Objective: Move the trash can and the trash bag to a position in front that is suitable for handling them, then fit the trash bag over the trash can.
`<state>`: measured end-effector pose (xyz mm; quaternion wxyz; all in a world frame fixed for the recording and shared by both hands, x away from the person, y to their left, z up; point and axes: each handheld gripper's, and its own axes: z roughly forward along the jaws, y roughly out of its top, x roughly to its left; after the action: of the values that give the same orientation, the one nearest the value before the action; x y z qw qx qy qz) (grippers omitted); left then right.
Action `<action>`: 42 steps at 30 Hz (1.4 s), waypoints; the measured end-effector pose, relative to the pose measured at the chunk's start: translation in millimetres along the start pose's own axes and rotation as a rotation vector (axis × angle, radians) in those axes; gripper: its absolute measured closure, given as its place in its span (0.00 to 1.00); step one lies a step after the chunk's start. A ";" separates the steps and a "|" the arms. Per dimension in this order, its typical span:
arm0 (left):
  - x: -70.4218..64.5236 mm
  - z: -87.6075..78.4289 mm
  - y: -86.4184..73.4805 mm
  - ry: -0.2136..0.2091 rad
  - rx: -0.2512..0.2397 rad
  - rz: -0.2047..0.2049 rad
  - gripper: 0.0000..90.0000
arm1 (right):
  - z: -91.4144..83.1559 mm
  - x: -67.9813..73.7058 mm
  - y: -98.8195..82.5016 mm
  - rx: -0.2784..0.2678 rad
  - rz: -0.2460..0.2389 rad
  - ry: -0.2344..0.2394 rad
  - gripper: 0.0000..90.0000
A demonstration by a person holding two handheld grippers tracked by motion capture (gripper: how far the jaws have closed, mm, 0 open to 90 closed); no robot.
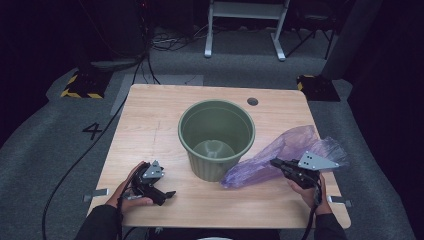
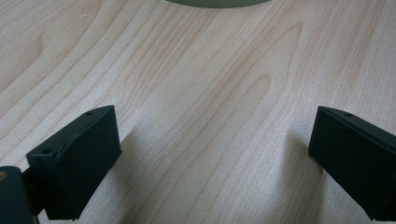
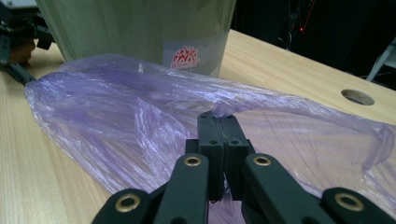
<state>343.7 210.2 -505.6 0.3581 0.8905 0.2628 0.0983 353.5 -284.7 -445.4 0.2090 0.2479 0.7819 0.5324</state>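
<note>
Right gripper [image 3: 223, 122] pinches purple bag [image 3: 140, 107]; left gripper [image 2: 212, 154] gapes wide, empty.

High view: fixed above the near edge, facing forward and down over the whole table [image 1: 150, 125] and the floor beyond. Left gripper view: very close, low over the tabletop, looking toward the green bucket [image 2: 212, 3], whose base meets the top edge. Right gripper view: low, close, facing the purple bag [image 3: 116, 116] with the bucket behind; the high view also covers both.

A painted "4" [image 1: 93, 131] marks the grey floor [image 1: 50, 145] beside the table.
</note>
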 end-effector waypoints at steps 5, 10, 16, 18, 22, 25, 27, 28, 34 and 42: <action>-0.1 0.0 0.0 0.001 0.000 0.000 0.02 | -2.8 0.6 4.5 -0.025 -0.009 -0.002 1.00; -0.1 0.0 0.0 0.001 0.000 0.000 0.02 | -6.2 1.2 8.8 -0.049 -0.011 0.002 1.00; 0.4 0.2 0.2 0.000 0.000 0.004 0.02 | -6.6 4.2 16.3 -0.069 -0.035 0.008 1.00; 0.3 0.4 0.3 0.001 0.000 0.003 0.02 | -8.0 5.0 18.7 -0.080 -0.037 0.015 1.00; 0.3 0.4 0.3 0.002 0.000 0.003 0.02 | -14.4 5.9 24.7 -0.117 -0.048 0.025 1.00; 0.0 0.4 0.2 0.004 -0.001 0.001 0.02 | -19.0 6.9 28.5 -0.136 -0.050 0.024 1.00; -0.3 0.2 0.1 0.007 0.000 -0.002 0.02 | -26.0 6.9 34.0 -0.170 -0.045 0.024 1.00; -0.3 0.1 0.1 0.007 0.001 -0.001 0.02 | -28.0 6.8 35.8 -0.179 -0.046 0.024 1.00; -0.3 0.2 0.1 0.006 0.000 -0.002 0.02 | -34.8 5.0 46.7 -0.219 -0.041 0.020 1.00; -0.1 0.4 0.3 0.007 0.000 -0.002 0.02 | -44.0 4.7 64.5 -0.250 -0.071 0.002 1.00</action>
<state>343.9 209.7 -505.7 0.3572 0.8899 0.2650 0.1009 334.4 -293.9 -370.0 0.2562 0.1916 0.7178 0.6184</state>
